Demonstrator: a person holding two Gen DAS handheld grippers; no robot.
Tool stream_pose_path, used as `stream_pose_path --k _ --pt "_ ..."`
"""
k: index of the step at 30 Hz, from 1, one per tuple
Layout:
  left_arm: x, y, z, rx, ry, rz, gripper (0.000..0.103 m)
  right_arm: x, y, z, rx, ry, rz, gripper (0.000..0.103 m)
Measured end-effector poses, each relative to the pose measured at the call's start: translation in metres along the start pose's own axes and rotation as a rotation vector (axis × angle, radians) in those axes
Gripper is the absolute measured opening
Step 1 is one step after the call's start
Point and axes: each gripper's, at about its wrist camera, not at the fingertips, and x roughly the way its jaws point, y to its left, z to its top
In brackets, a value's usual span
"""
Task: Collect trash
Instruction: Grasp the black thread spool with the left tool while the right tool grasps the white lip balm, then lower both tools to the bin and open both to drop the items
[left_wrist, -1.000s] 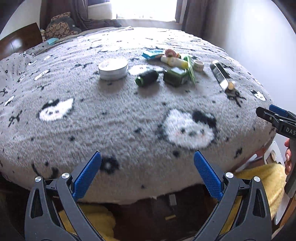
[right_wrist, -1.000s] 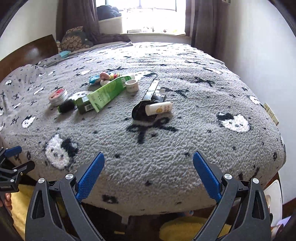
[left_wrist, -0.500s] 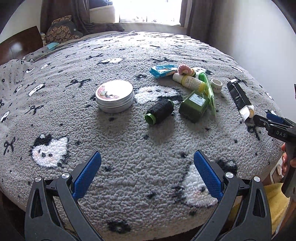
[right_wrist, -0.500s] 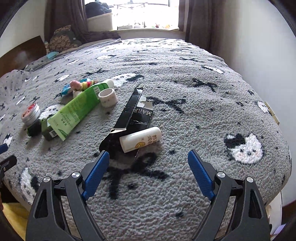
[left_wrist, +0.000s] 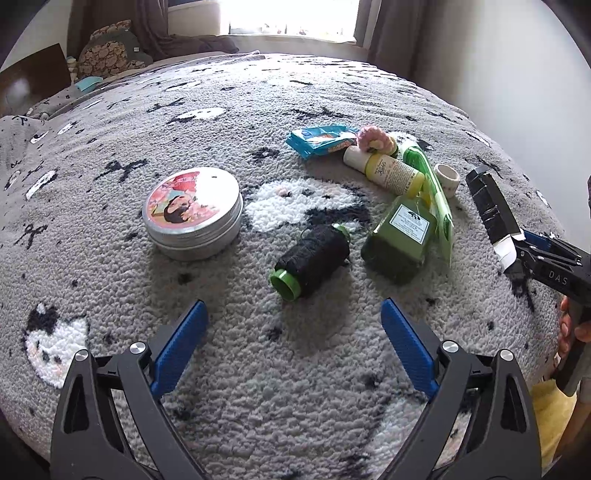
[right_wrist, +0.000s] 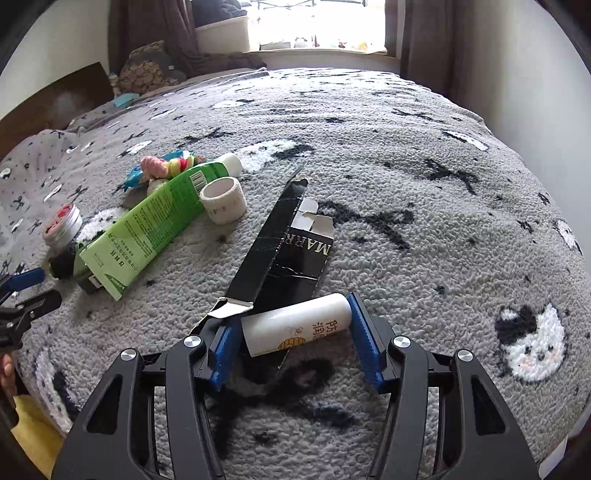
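Bedroom, daylight from a window at the far end; work surface: a bed under a grey fleece blanket (left_wrist: 110, 288) patterned with cat faces and bows.

Right gripper (right_wrist: 291, 339): pitched steeply down over the near part of the blanket, tips low over the fleece. Jaws just closing, now at a middling width, with the white tube (right_wrist: 299, 325) lying crosswise between the blue pads. Right pad against the tube's rounded end; left pad at or just short of the flat end (contact there not resolvable). Tube resting partly on the flattened black carton (right_wrist: 284, 247), which runs away from the gripper toward the window.

Left gripper (left_wrist: 291, 332): likewise pitched down, jaws wide with nothing between them, narrowed slightly a moment ago. Directly ahead of the tips, apart from them: black thread spool (left_wrist: 314, 262) with green ends, lying on its side.

Other items:
- Round tin (left_wrist: 194, 212), left of the spool.
- Green square bottle (left_wrist: 400, 240), just right of the spool.
- Green tube (right_wrist: 159, 221), leaning over the bottle.
- Yellow bottle (left_wrist: 391, 171), blue packet (left_wrist: 319, 140) and small tape roll (right_wrist: 223, 199), clustered behind.

Fingertips of a hand (left_wrist: 576, 332) visible on the right gripper's handle at the frame edge.
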Motion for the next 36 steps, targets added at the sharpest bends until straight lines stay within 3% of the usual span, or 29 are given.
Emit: stream_pose_path --k 6,12,15,17,24,36 --pt "0.016 -0.002 0.016 0.01 -0.007 -0.017 0.072 -0.005 0.002 0.0 -0.007 -0.002 -0.003 0.056" --pt "0.023 -0.009 0.02 0.052 -0.004 0.015 0.041 -0.02 -0.005 -0.009 -0.005 -0.003 -0.028 0.056" --pt "0.018 -0.012 0.015 0.068 -0.005 0.027 0.04 -0.03 -0.008 -0.015 0.003 -0.007 -0.033 0.056" --pt "0.012 -0.015 0.009 0.069 0.002 0.036 0.027 -0.038 -0.009 -0.019 0.005 -0.013 -0.034 0.056" --pt "-0.023 -0.019 -0.019 0.049 -0.009 0.014 0.026 -0.066 0.001 -0.033 0.005 -0.038 -0.03 0.056" --pt "-0.105 -0.038 -0.065 0.056 -0.094 -0.02 0.026 -0.13 0.045 -0.065 -0.065 -0.117 0.022 0.056"
